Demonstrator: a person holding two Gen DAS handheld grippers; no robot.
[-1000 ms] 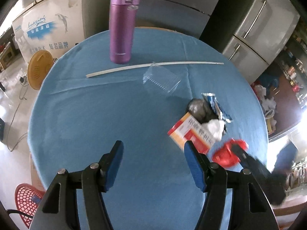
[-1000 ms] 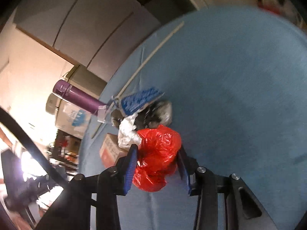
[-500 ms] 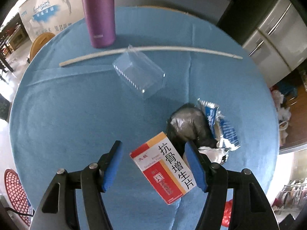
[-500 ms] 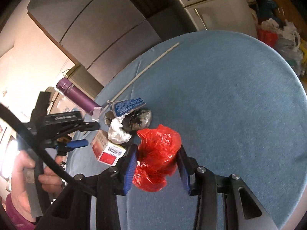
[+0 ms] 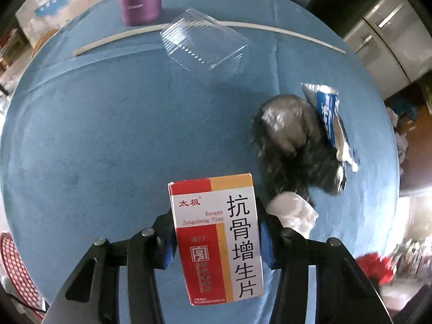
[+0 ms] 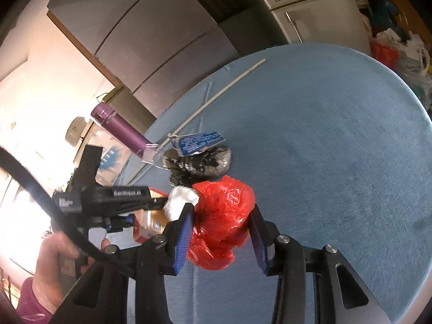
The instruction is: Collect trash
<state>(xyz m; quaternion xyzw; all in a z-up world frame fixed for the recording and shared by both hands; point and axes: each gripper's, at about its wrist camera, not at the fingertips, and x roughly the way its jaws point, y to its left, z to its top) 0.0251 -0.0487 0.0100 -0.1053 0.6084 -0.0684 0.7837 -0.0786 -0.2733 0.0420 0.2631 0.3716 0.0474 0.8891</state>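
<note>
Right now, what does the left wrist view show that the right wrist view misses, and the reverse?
Only the left wrist view shows the printed face of the medicine box between the closing left claw, and the whole clear plastic container.

Only the right wrist view shows the right claw shut on the red plastic bag, the hand holding the left tool, and the purple bottle's lid.

Both show the blue table, white stick, black bag, blue wrapper and white tissue.

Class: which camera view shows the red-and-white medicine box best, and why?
The left wrist view: the medicine box faces the lens, print legible, between the closing left gripper. The right wrist view shows only a corner behind the right gripper.
</note>
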